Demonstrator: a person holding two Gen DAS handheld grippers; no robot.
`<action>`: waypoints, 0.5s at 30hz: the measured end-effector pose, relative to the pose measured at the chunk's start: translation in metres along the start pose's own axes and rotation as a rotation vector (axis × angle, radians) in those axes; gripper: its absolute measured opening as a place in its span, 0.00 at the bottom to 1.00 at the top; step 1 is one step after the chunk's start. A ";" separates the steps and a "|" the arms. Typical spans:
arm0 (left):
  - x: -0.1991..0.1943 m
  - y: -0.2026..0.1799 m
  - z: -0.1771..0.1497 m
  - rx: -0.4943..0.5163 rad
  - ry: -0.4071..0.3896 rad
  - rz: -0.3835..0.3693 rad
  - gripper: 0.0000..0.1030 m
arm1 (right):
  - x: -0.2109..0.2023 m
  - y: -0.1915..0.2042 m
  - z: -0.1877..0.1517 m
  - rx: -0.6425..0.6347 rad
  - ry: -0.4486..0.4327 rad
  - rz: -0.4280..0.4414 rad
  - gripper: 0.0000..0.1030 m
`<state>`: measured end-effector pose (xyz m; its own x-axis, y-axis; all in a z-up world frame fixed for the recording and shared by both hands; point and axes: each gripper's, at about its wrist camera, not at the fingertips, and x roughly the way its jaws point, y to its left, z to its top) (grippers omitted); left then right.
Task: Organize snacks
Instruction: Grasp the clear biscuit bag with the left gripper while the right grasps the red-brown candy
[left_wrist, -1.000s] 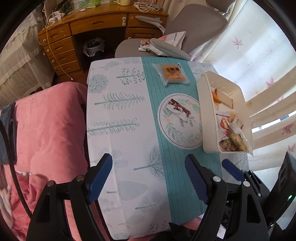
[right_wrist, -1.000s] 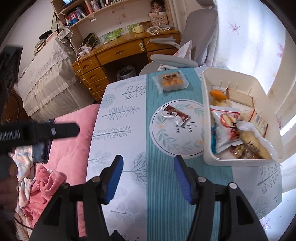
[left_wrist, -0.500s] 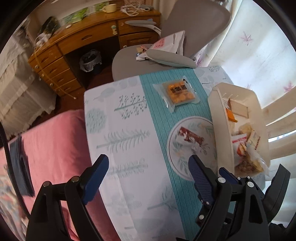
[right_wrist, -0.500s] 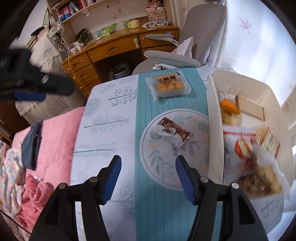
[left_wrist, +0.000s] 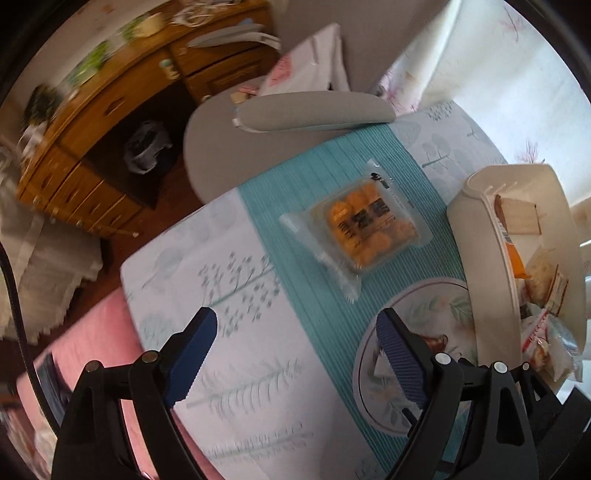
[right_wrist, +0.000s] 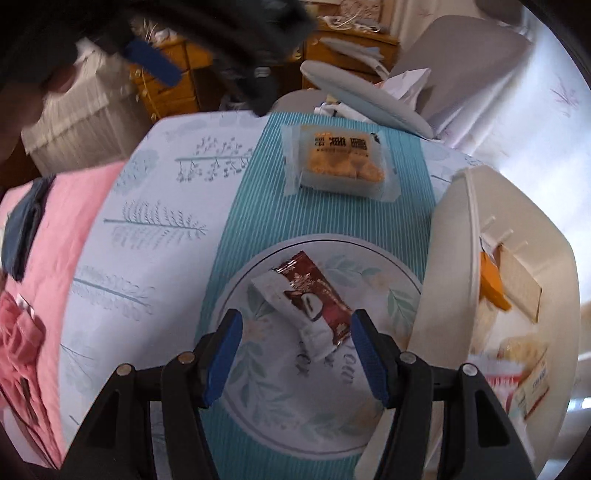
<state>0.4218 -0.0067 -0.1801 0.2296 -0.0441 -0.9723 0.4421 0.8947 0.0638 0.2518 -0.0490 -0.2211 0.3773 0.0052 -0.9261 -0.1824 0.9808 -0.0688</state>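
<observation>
The right gripper (right_wrist: 295, 354), jaws apart and empty, hangs directly over the maroon-and-white foil snack sachet (right_wrist: 304, 304) lying on the printed round medallion of the tablecloth (right_wrist: 317, 387). The sachet's long axis runs diagonally between the pads. The left gripper (left_wrist: 295, 354), jaws wide and empty, faces the clear packet of orange biscuits (left_wrist: 360, 225) farther ahead. The cream plastic bin (right_wrist: 439, 280) stands just right; the right hand is nearer.

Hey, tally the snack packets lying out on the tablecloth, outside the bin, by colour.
Orange snack pack: 1
Brown and white wrapper: 1
Total: 2
</observation>
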 end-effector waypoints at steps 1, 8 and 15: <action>0.005 -0.002 0.006 0.016 0.003 0.001 0.85 | 0.003 0.000 0.001 -0.017 0.006 0.000 0.60; 0.038 -0.027 0.046 0.143 0.027 -0.023 0.89 | 0.025 0.003 0.011 -0.101 0.073 0.008 0.60; 0.060 -0.065 0.074 0.284 0.052 -0.028 0.90 | 0.040 0.005 0.020 -0.154 0.126 -0.003 0.60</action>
<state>0.4710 -0.1002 -0.2265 0.1724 -0.0375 -0.9843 0.6745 0.7327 0.0902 0.2839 -0.0405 -0.2508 0.2631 -0.0315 -0.9642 -0.3223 0.9392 -0.1187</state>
